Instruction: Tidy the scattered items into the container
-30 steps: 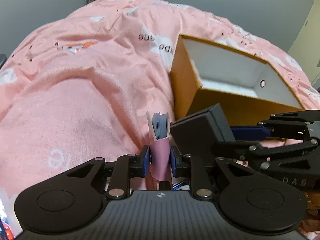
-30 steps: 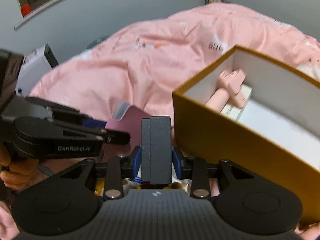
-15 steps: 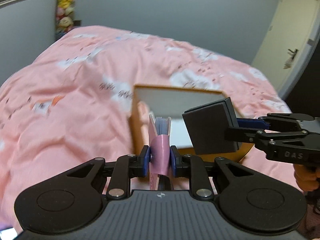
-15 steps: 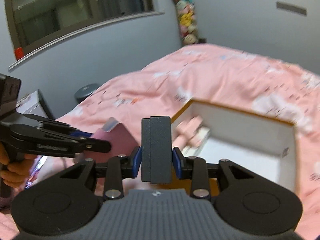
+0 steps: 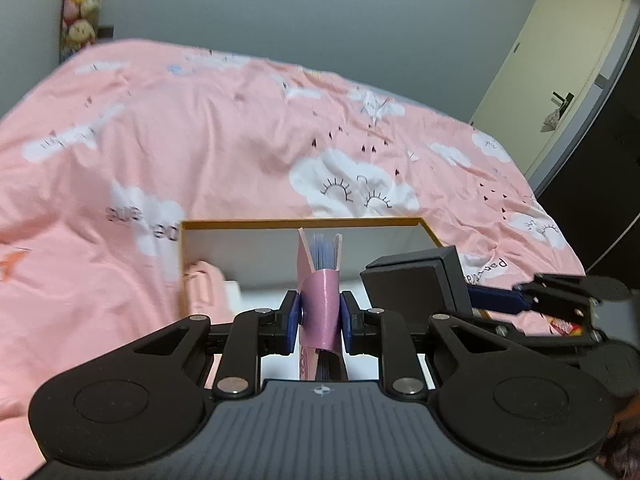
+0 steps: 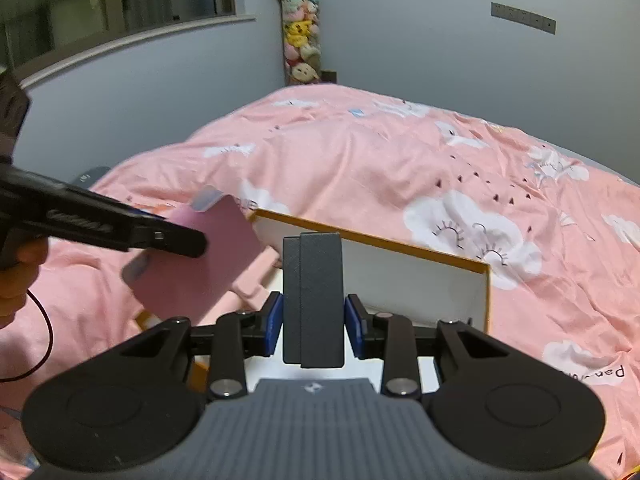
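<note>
My left gripper [image 5: 319, 316] is shut on a pink notebook [image 5: 320, 280] with blue page edges, held upright over the near side of the orange box [image 5: 304, 222]. In the right wrist view the same notebook [image 6: 196, 272] hangs above the box's left end. A dark grey case [image 6: 313, 300] stands on edge in my right gripper [image 6: 313, 324], which is shut on it above the white inside of the box [image 6: 416, 280]. From the left wrist view the case [image 5: 416, 292] hovers over the box's right part. A pink item [image 5: 202, 288] lies inside at the left end.
The box sits on a bed with a pink cloud-print duvet [image 5: 224, 136]. A hand [image 6: 16, 276] holds the left tool. Soft toys [image 6: 300, 40] hang on the far wall. A door [image 5: 560, 64] stands at the right. A small colourful packet [image 5: 564, 326] lies near the box's right end.
Both grippers have risen and moved in over the box with their loads still held. The box now shows from above, where a second ago its orange side wall faced me.
</note>
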A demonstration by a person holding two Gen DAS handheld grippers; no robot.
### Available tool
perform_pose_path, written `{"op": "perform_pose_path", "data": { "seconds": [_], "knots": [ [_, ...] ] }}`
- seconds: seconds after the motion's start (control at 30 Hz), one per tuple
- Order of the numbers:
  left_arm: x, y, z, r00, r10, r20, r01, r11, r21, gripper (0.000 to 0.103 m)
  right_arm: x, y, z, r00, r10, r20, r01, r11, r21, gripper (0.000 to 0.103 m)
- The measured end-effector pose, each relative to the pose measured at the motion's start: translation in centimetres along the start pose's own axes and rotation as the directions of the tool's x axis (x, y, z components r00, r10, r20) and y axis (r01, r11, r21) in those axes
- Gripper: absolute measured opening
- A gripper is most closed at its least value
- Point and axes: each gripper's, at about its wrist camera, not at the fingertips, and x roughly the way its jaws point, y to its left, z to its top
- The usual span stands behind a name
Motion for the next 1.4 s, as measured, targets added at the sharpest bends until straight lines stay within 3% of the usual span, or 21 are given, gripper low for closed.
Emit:
{"op": "perform_pose_path", "data": {
  "seconds": [0.17,0.3,0.43,0.6,0.83,1.03,1.4],
  "knots": [
    [5.3,0.5,0.9,0.998,-0.013,-0.069,0.011,0.999,-0.032,0.024,2.3,-1.8,-0.3,0.999,-0.026,-0.034,0.027,0.999,0.021,0.036],
    [8.9,1.8,1.3,0.991,-0.031,-0.13,0.017,0.994,-0.11,0.024,3.6,-2.8,-0.6,0.998,-0.032,-0.061,0.034,0.999,0.033,0.036],
    [11.4,3.3,1.6,0.983,-0.078,-0.164,0.041,0.975,-0.218,0.024,4.9,-3.6,-0.6,0.996,-0.032,-0.079,0.035,0.999,0.038,0.036],
    [13.4,4.1,1.4,0.976,-0.076,-0.204,0.02,0.965,-0.263,0.024,6.2,-4.1,-0.8,0.995,-0.029,-0.1,0.033,0.998,0.045,0.036],
    [14.4,5.2,0.7,0.966,-0.026,-0.258,-0.044,0.964,-0.263,0.026,7.1,-4.5,-1.1,0.992,-0.025,-0.126,0.032,0.998,0.055,0.036],
    [13.2,4.1,1.1,0.965,0.096,-0.244,-0.134,0.98,-0.146,0.03,7.2,-4.0,-1.1,0.991,-0.009,-0.132,0.015,0.999,0.042,0.036],
    [12.8,3.9,1.3,0.953,0.143,-0.267,-0.18,0.977,-0.118,0.03,7.7,-3.7,-1.1,0.988,-0.018,-0.15,0.022,0.999,0.025,0.036]
  ]
}}
